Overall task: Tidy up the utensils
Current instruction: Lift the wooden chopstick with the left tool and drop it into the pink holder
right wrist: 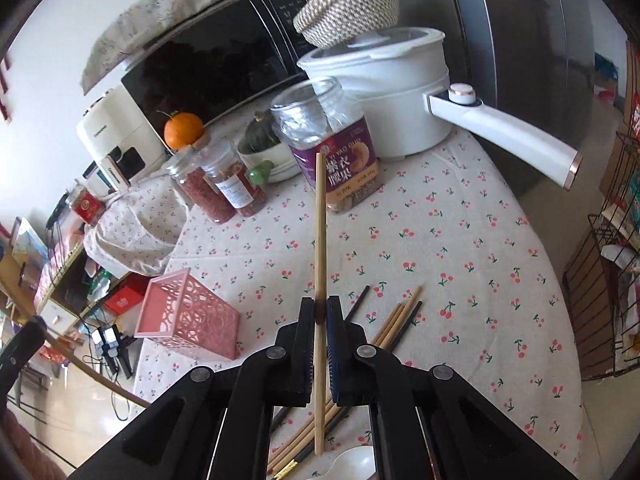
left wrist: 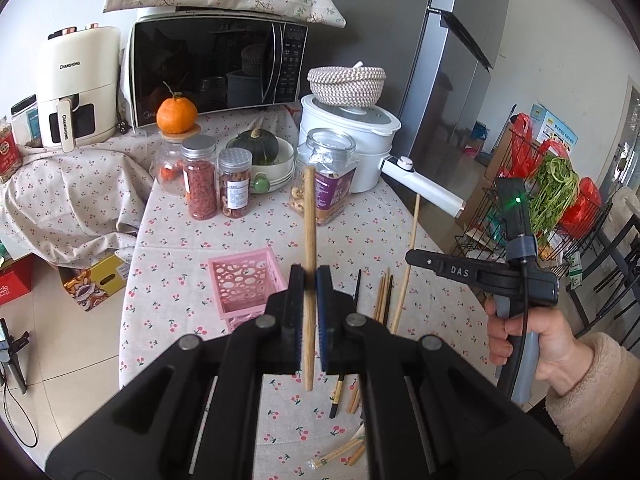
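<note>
cherry-print tablecloth [right wrist: 460,240], each hand-held gripper (left [left wrist: 310,276], right [right wrist: 320,308]) clamping one chopstick

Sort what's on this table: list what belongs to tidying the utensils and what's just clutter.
Job:
left gripper with wooden chopstick
right gripper with bamboo chopstick
loose chopsticks
pink basket
white spoon

Clutter:
nut jar
white pot
orange
squash

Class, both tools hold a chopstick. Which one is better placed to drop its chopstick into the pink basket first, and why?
Probably left. The left tool, shut on its chopstick, has the pink basket just beside its tips. The right tool, holding its own chopstick, sits further off, above the loose chopsticks.
</note>
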